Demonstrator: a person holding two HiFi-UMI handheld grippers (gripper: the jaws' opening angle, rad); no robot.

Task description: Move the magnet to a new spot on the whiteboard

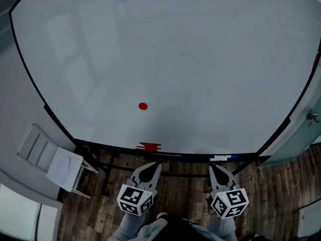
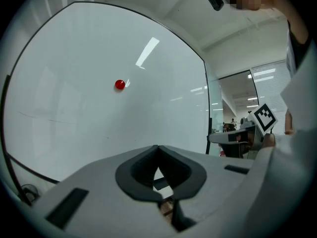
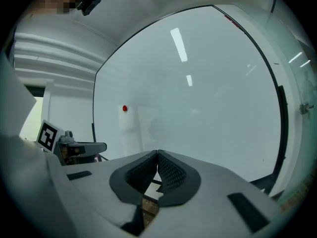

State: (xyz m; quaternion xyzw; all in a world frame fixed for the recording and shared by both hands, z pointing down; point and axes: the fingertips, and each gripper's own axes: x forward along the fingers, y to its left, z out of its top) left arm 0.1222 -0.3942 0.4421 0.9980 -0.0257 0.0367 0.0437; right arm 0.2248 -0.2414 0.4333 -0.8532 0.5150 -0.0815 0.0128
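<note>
Both grippers shut and empty below the whiteboard [image 1: 210,59]; magnet [image 1: 143,106] sits on the board, untouched.

Head view: red magnet is on the lower part of the board, left of centre, above a red object [image 1: 149,146] at the bottom edge. The left gripper [image 1: 153,164] and right gripper [image 1: 215,167] are side by side over the wood floor [image 1: 185,185], well apart from the magnet. Only the gripper views show the jaws: both pairs are pressed tip to tip with nothing between. Left gripper view also catches the right gripper's marker cube [image 2: 265,117]; right gripper view catches the left's cube [image 3: 48,135]. The white chair [image 1: 62,167] shows in head view only.
</note>
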